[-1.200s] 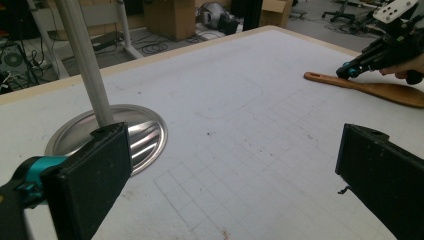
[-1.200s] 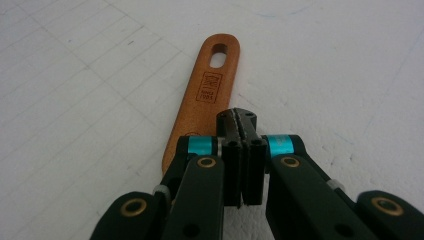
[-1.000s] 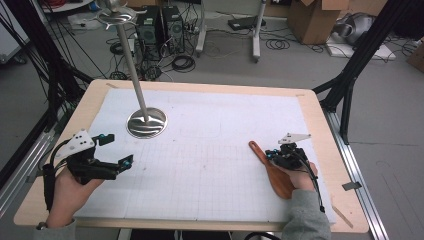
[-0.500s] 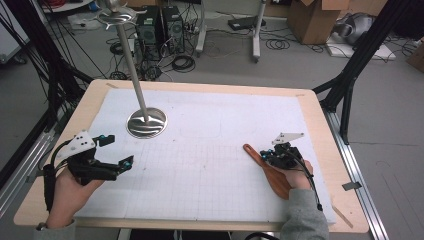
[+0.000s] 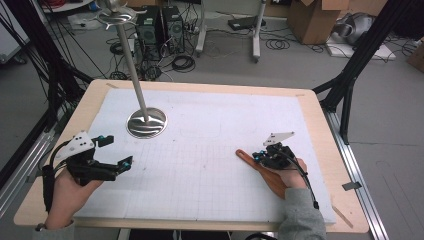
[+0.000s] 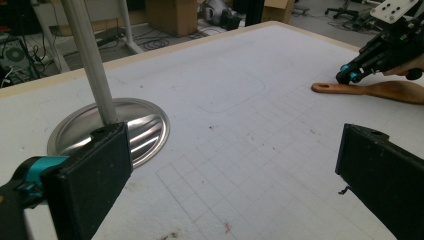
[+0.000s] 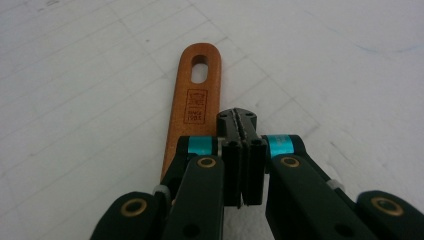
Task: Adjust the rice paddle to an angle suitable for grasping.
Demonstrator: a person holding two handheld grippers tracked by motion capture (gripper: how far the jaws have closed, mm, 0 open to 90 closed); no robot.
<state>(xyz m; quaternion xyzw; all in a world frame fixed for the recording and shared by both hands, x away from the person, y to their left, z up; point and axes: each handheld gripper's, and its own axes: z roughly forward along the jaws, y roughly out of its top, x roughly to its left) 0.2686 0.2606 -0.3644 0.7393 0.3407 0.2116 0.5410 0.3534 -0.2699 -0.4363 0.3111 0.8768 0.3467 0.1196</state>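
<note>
wooden spatula (image 5: 264,172) is lying flat on the white gridded mat (image 5: 210,150) at the table's right side, its slotted handle end pointing toward the mat's middle and its broader end passing under the person's right hand (image 5: 290,175). right gripper (image 5: 260,156) is sitting just above the handle with its jaws pressed fully together and nothing between them, the spatula lying just beside and below them in the right gripper view. left gripper (image 5: 129,161) is resting at the left edge with jaws standing wide and gripping nothing, near the steel stand base (image 5: 146,122) with its upright pole (image 5: 132,65), well apart from the spatula.
</note>
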